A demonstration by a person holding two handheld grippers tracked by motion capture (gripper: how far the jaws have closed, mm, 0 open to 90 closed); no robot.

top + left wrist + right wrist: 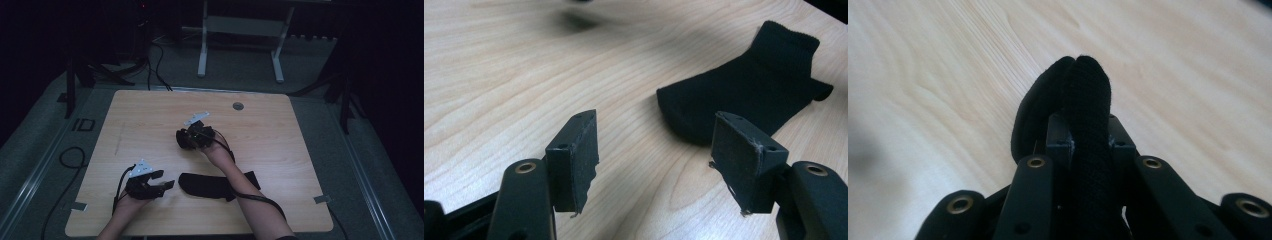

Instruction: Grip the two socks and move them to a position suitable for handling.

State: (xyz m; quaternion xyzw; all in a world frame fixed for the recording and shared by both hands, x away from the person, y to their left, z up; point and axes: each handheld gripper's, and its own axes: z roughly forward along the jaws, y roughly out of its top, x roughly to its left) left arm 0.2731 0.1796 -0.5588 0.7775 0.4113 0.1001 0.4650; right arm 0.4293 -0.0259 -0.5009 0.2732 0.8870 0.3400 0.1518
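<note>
High view. Wooden table (150,115). Right gripper (192,139) sits at frame centre, clamped on a dark bunched sock (183,140). A second black sock (210,185) lies flat in the lower centre, passing under the right forearm. Left gripper (160,181) rests at lower left, its tips pointing toward the flat sock's rounded end, near it but apart. No containers on the table, so nothing to report on contents.

Left gripper view. Left gripper (654,150) has its jaws standing wide apart with nothing between them, low over the table (524,75). The flat sock (749,90) lies in the upper right of the frame, rounded end toward the jaws and ribbed cuff farther off at upper right.

Right gripper view. Right gripper (1083,145) has its jaws shut tight on a fold of the held sock (1083,90); the knit bulges past the tips at frame centre, over bare wood.

Judgement: if the socks are being paired, keep the right clamp firm on the fold. Slide the left jaws low around the rounded end, taking both layers before closing. A shallow bite risks catching one layer only.
</note>
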